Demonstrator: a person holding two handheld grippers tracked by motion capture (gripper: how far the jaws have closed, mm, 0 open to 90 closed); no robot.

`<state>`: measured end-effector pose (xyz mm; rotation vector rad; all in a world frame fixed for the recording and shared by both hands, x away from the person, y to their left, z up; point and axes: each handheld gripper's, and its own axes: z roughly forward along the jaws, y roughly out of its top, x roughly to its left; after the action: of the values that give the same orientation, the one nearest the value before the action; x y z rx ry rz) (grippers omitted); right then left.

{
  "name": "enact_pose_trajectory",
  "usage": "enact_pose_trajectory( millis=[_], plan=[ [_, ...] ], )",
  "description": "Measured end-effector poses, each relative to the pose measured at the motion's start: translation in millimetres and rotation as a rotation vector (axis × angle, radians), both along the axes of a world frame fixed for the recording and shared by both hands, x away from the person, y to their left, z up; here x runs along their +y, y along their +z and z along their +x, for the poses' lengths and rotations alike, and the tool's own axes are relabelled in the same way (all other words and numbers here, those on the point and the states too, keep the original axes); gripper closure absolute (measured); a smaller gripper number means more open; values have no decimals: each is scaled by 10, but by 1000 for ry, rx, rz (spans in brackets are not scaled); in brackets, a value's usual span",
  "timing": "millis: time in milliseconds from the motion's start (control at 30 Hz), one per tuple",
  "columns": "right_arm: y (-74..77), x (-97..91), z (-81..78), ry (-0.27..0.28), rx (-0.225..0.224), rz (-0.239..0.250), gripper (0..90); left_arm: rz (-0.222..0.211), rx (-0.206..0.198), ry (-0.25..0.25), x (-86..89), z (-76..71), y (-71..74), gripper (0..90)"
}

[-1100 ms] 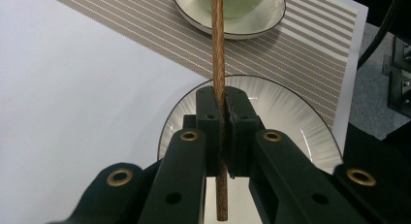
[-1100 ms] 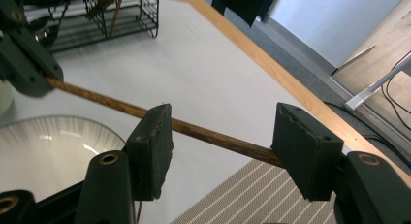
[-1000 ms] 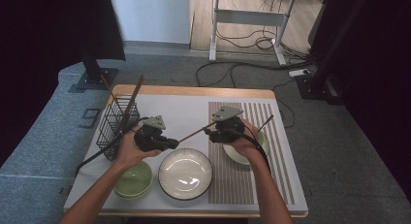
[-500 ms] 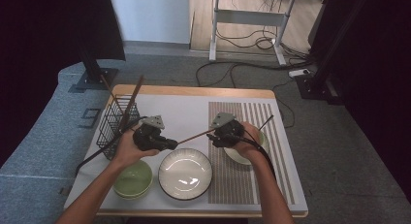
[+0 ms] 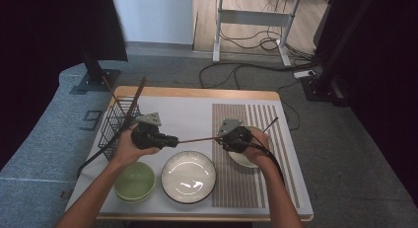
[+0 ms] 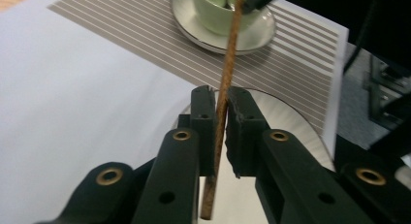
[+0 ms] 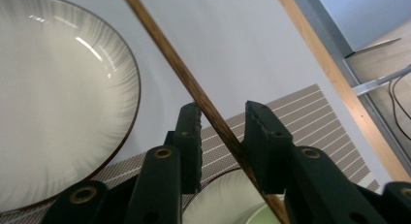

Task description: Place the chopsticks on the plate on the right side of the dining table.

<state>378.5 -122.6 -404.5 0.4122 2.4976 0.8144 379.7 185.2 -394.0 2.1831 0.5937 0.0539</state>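
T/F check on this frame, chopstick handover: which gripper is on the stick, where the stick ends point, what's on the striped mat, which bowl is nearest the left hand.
1. The chopstick spans between both grippers. True.
2. The left gripper has the stick between its jaws. True.
3. The right gripper clamps the stick tight. False: its jaws have just been closing, with gaps showing beside the stick.
4. The striped mat carries the wire basket. False: the basket stands at the table's left edge.
5. A green bowl sits by the left forearm. True.

Grey carpet (image 5: 207, 75), desk (image 5: 256, 20), cables (image 5: 246, 65)
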Motion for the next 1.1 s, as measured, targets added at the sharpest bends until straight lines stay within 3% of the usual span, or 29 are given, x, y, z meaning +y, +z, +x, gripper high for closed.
enact_pose_trajectory(
  millis=[267, 367, 500, 633, 833, 1100],
  plan=[
    [-67, 9, -53, 63, 65, 0, 782, 34, -109, 111, -12, -9, -26, 700],
    [-98, 10, -80, 70, 82, 10, 806, 46, -155, 161, -5, -16, -21, 606],
    [-134, -17, -101, 74, 101, 29, 837, 22, -209, 225, 31, -37, 18, 480],
    [-158, -76, -112, 51, 112, 76, 846, -8, -232, 252, 79, -66, 71, 429],
    [-202, -185, -117, 14, 133, 125, 847, -3, -238, 256, 106, -85, 90, 415],
    [-237, -317, -114, -96, 167, 198, 846, 1, -240, 264, 103, -115, 85, 396]
  ],
)
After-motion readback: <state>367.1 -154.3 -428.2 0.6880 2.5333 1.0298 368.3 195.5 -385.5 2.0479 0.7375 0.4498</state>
